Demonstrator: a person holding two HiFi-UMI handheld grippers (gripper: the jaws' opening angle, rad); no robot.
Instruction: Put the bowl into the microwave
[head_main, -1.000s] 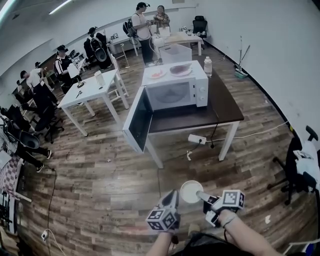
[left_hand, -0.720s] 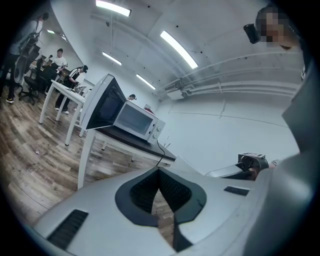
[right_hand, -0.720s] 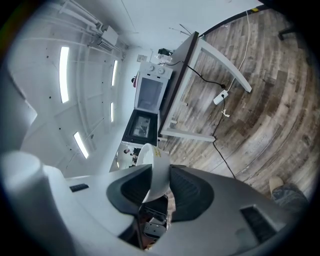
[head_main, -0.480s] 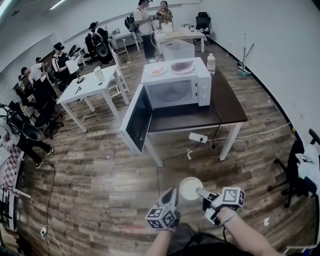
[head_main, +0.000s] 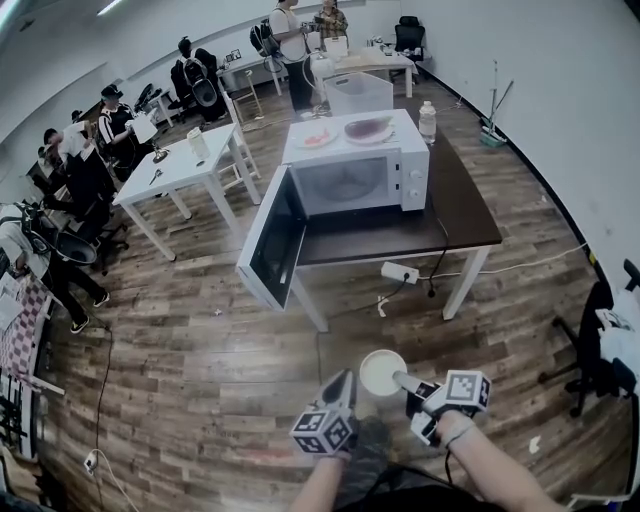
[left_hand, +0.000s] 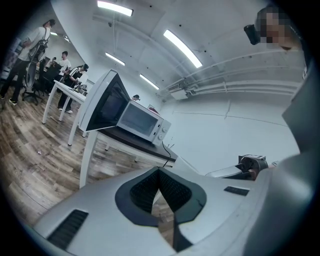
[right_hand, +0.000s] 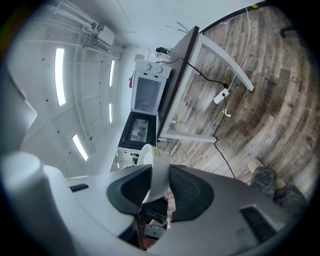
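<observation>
A white bowl (head_main: 380, 371) hangs low over the wooden floor, and my right gripper (head_main: 403, 380) is shut on its rim. In the right gripper view the bowl's wall (right_hand: 151, 159) stands edge-on between the pads of the right gripper (right_hand: 160, 174). My left gripper (head_main: 346, 382) is just left of the bowl, shut and holding nothing; its pads meet at the tip in the left gripper view (left_hand: 159, 171). The white microwave (head_main: 352, 180) stands ahead on a dark table (head_main: 455, 212), its door (head_main: 270, 240) swung wide open to the left.
Plates (head_main: 368, 128) lie on top of the microwave and a water bottle (head_main: 428, 122) stands beside it. A power strip (head_main: 397, 272) hangs under the table. A white table (head_main: 185, 170) and several people are at the left and back. An office chair (head_main: 612, 335) is at the right.
The microwave and its table have grown slightly larger in the head view. Both grippers and the bowl keep the same place in the picture.
</observation>
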